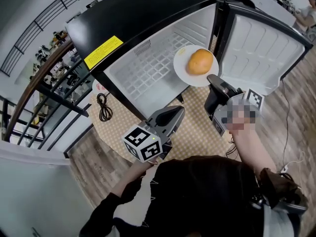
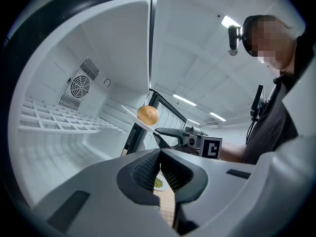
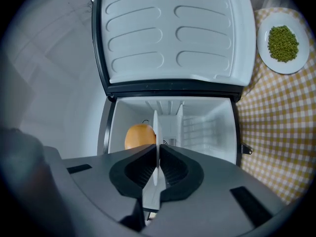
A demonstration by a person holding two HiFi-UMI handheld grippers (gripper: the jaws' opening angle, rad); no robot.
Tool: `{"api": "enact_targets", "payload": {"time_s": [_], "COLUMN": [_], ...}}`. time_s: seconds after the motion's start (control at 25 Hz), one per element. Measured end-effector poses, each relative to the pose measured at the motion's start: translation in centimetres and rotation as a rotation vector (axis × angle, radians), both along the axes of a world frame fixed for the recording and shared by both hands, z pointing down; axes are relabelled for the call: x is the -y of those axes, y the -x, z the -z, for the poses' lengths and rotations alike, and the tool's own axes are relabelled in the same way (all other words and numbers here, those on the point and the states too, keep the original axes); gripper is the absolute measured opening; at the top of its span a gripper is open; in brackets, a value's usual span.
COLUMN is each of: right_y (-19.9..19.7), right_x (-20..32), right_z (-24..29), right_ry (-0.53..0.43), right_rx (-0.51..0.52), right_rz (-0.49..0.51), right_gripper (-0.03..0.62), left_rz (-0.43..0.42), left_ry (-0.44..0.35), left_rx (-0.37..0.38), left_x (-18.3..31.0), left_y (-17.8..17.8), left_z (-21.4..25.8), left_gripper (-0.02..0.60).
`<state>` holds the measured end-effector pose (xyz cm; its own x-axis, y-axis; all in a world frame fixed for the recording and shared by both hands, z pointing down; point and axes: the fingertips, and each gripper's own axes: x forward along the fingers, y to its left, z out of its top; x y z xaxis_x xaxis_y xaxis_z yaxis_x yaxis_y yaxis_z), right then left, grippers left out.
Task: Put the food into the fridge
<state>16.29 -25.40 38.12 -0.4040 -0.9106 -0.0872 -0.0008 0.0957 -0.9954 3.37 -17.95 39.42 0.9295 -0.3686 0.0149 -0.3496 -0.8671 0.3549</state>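
An open black fridge (image 1: 143, 14) with a white inside stands on a checked cloth. A round orange food item (image 1: 200, 61) sits on a white plate (image 1: 181, 65) held at the fridge's mouth. My right gripper (image 1: 213, 80) is shut on the plate's near rim. In the right gripper view the plate (image 3: 156, 132) stands edge-on between the jaws of the right gripper (image 3: 158, 152), with the orange food (image 3: 138, 135) to its left. My left gripper (image 1: 178, 111) hangs lower, in front of the fridge. The left gripper (image 2: 160, 154) is shut with nothing in it.
The fridge door (image 1: 261, 48) stands wide open on the right. A wire shelf (image 1: 148, 68) runs across the inside. A second plate with green peas (image 3: 282, 42) lies on the checked cloth (image 3: 281, 132). A black cable (image 1: 103, 107) lies left of the fridge.
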Motion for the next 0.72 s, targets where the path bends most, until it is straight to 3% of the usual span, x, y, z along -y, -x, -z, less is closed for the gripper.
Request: {"api": "enact_targets", "payload": {"time_s": [0.44, 0.72], "right_y": [0.5, 1.1], "right_x": [1.0, 2.8], "right_z": [-0.8, -1.2], "right_ry": [0.008, 0.037], "right_rx": [-0.008, -0.029], "right_rz": [0.015, 0.043], "right_gripper": [0.025, 0.025], "left_rz": [0.029, 0.045], "left_ry": [-0.004, -0.009], "left_rx": [-0.021, 0.024], "left_x": [-0.1, 0.6], "left_y": [0.5, 0.4], "left_z": [-0.6, -0.4], "left_gripper": [0.012, 0.012]}}
